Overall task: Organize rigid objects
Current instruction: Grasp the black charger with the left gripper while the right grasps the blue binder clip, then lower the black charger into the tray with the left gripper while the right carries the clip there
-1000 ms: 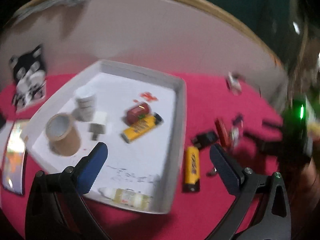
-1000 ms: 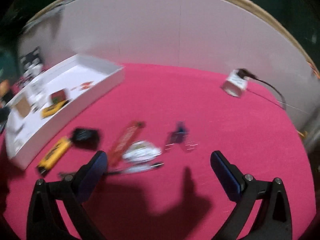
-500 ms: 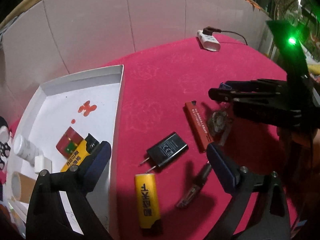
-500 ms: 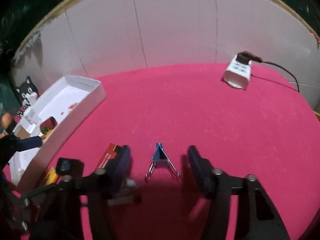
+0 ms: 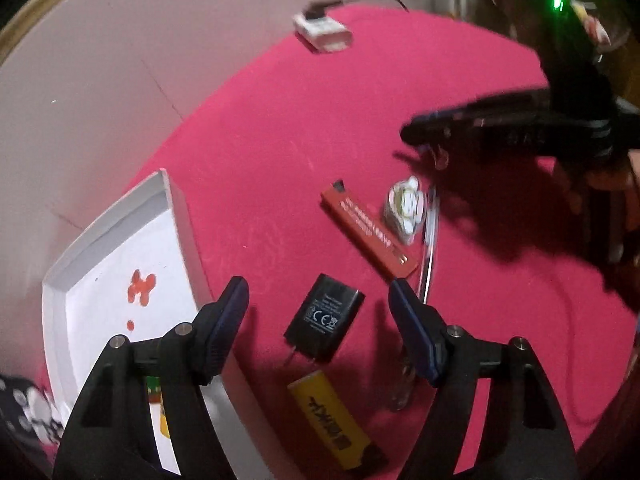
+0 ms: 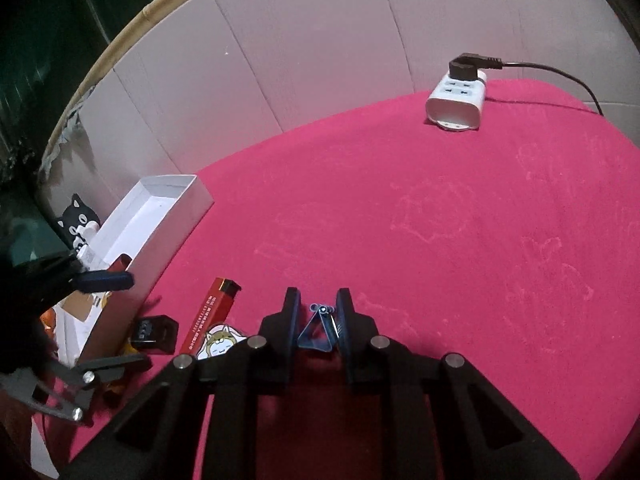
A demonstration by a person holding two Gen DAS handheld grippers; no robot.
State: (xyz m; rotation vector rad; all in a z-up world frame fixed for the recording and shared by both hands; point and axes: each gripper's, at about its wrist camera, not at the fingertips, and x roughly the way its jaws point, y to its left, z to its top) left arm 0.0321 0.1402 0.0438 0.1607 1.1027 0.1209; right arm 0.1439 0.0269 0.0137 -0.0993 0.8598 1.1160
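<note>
My right hand-held gripper [image 6: 318,322] has just been closing, and its pads now pinch the blue binder clip [image 6: 316,332] from both sides, down on the pink counter [image 6: 440,240]. The clip looks light and stiff: folded spring steel with two thin wire handles at its tip, so I judge it will neither crush nor bend. Its sloped, smooth flanks could squirt out of a loose pinch, so I would keep the pads low on the broad body, not on the wire loops, which swing. My left hand-held gripper [image 5: 318,304] has also just been narrowing, but its pads press on nothing; the black charger plug [image 5: 325,322] lies on the counter between them, apart from both. That plug seems a hard plastic block, light, with smooth flat sides and two prongs pointing toward me; I would take it across its flat sides, clear of the prongs. The white tray [image 5: 182,216] sits just to the left, its wall near my left finger [image 5: 228,320]. The red flat stick [image 5: 368,232] and yellow lighter [image 5: 330,420] wait nearby.
</note>
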